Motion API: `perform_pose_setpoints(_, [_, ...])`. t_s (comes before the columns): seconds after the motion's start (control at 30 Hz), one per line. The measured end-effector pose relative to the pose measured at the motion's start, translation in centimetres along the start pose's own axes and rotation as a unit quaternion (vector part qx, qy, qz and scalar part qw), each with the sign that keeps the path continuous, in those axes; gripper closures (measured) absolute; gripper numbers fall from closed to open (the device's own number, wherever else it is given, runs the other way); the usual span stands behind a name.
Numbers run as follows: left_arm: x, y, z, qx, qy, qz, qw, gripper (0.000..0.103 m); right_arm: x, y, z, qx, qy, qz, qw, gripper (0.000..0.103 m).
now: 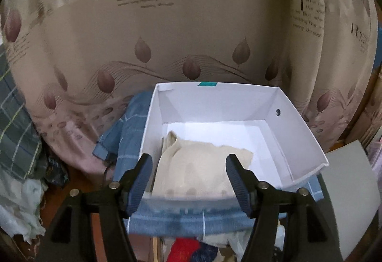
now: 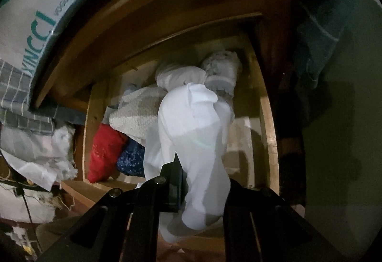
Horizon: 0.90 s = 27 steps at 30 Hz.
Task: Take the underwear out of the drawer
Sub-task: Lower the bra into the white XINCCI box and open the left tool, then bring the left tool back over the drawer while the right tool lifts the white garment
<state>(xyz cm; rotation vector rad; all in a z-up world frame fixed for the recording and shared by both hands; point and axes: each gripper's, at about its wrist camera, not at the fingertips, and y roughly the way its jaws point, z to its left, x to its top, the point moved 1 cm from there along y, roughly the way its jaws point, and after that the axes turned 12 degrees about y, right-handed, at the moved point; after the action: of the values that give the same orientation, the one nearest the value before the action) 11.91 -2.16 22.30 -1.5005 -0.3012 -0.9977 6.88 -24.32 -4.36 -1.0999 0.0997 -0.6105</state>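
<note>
Between the clenched right gripper [image 2: 191,180] jaws hangs white underwear [image 2: 191,133], lifted clear of the drawer [image 2: 268,118]; left gripper [image 1: 189,180] jaws stand released over the white box [image 1: 298,133].

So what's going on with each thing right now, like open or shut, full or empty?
White box: open on top, nearly empty, one garment inside.
Beige garment: lying loose in the box, let go.
Left gripper: open, holding nothing.
Right gripper: shut on the white garment.
White garment: pinched, hanging above the drawer.
Wooden drawer: pulled open, clothes still inside.
</note>
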Motion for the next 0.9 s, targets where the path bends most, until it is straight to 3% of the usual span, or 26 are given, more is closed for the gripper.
perform_pose_setpoints(0.2, [-5.3,-3.0,1.7,-0.014,-0.041,0.006,0.9991,0.037,0.4,-0.5,-0.8,0.019,0.028,-0.002,0.999,0.093])
perform_pose_setpoints(0.37, [-10.5,-2.6,1.7,-0.019,-0.043,0.04,0.9981,0.037,0.3,-1.2,-0.7,0.016,0.022,-0.016,1.0,0.093])
perform_pose_setpoints(0.57, [-16.7,1.4,0.7,0.006,-0.024,0.075,0.9969,0.037,0.1,-2.1,-0.5,0.023,0.026,-0.021,0.999,0.093])
perform_pose_setpoints(0.73, [-20.8,6.3,1.5,0.0,-0.071,0.123,0.9898,0.037,-0.1,-2.9,0.5,0.002,0.007,-0.03,1.0,0.093])
perform_pose_setpoints(0.9, [-23.0,8.1,2.5,0.032,-0.089,0.134,0.9864,0.037,-0.3,-3.1,1.4,-0.004,0.003,-0.028,1.0,0.093])
